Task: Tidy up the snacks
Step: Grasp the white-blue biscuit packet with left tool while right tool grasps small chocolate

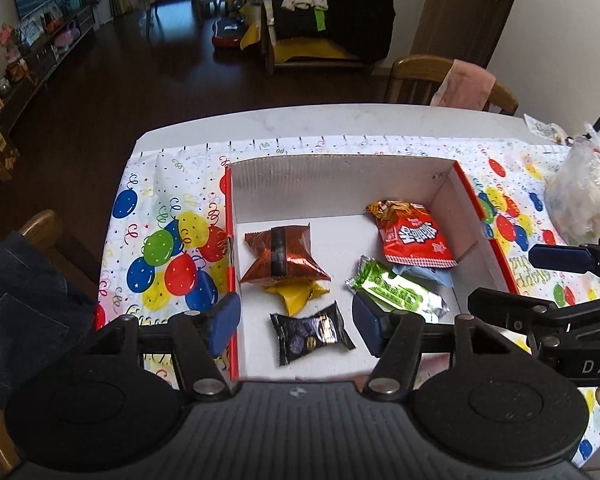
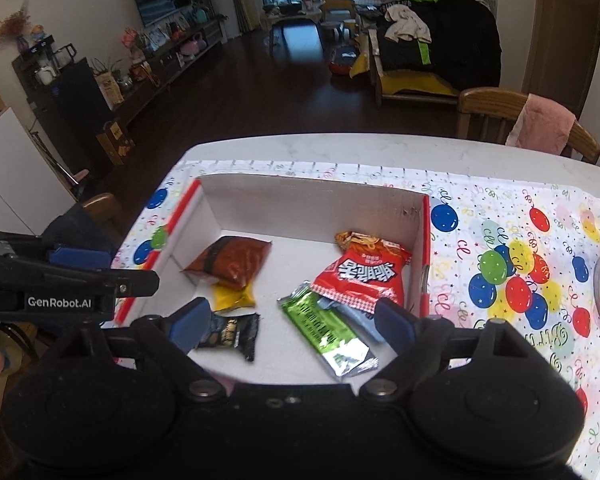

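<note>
Two grippers tilt down over a box (image 1: pixel 340 184) of snacks.
Left gripper (image 1: pixel 296 322) and right gripper (image 2: pixel 292 324) both gape, holding nothing.

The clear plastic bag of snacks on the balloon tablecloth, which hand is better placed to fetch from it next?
Probably the right. The bag lies beyond the box's right wall, and the right claw is on that side, open and empty. The left claw hangs over the box's left half.

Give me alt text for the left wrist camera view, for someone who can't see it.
An open, empty left gripper hangs over a white box with red edges holding wrapped snacks: a brown packet on a yellow one, a black packet, a green bar and a red bag. The box sits on a balloon-print tablecloth.
</note>
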The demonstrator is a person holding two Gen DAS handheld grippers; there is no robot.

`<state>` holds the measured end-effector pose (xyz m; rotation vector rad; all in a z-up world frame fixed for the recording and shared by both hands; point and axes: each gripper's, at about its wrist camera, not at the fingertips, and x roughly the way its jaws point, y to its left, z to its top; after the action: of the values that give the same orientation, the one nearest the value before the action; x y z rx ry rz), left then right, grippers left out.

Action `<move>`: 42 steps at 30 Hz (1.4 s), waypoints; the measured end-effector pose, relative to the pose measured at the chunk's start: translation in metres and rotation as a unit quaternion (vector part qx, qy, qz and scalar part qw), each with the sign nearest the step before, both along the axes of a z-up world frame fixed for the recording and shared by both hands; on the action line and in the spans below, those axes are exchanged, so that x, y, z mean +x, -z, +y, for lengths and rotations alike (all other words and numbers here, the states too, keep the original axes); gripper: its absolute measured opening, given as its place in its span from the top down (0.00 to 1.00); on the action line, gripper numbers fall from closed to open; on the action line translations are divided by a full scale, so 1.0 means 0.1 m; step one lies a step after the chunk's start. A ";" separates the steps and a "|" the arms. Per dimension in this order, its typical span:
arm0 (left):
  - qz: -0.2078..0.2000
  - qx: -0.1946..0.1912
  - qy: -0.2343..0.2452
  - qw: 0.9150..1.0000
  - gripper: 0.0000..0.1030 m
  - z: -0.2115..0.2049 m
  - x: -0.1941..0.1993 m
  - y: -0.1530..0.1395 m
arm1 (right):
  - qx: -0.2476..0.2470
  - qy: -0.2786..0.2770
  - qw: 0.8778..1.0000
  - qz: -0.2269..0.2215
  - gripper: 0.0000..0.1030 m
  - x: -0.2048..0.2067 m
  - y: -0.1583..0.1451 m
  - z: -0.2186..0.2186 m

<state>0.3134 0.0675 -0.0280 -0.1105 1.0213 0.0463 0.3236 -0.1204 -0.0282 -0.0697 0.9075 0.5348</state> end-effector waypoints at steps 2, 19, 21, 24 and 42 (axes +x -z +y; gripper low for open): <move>-0.007 -0.002 0.002 1.000 0.41 0.02 -0.11 -0.02 | -0.001 -0.004 1.000 -0.005 0.14 -0.11 -0.02 -0.01; -0.046 -0.004 0.017 0.999 0.24 -0.03 -1.05 0.08 | 0.025 -0.030 0.999 0.005 0.02 -0.95 0.25 -0.20; -0.041 -0.004 0.017 0.999 0.23 -0.04 -1.13 0.16 | 0.021 -0.037 0.999 0.002 0.02 -1.05 0.30 -0.21; -0.026 -0.013 0.022 0.999 0.21 -0.04 -1.25 0.31 | 0.020 -0.049 0.998 -0.015 0.02 -1.23 0.37 -0.23; 0.044 0.016 0.189 0.981 0.21 -0.14 -1.55 1.01 | -0.046 -0.193 0.980 -0.007 0.09 -2.02 0.90 0.04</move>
<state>0.1583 0.0534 -0.1293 0.1172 1.1152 -0.2801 0.1218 -0.1164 -0.1178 -0.3386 0.9081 0.8514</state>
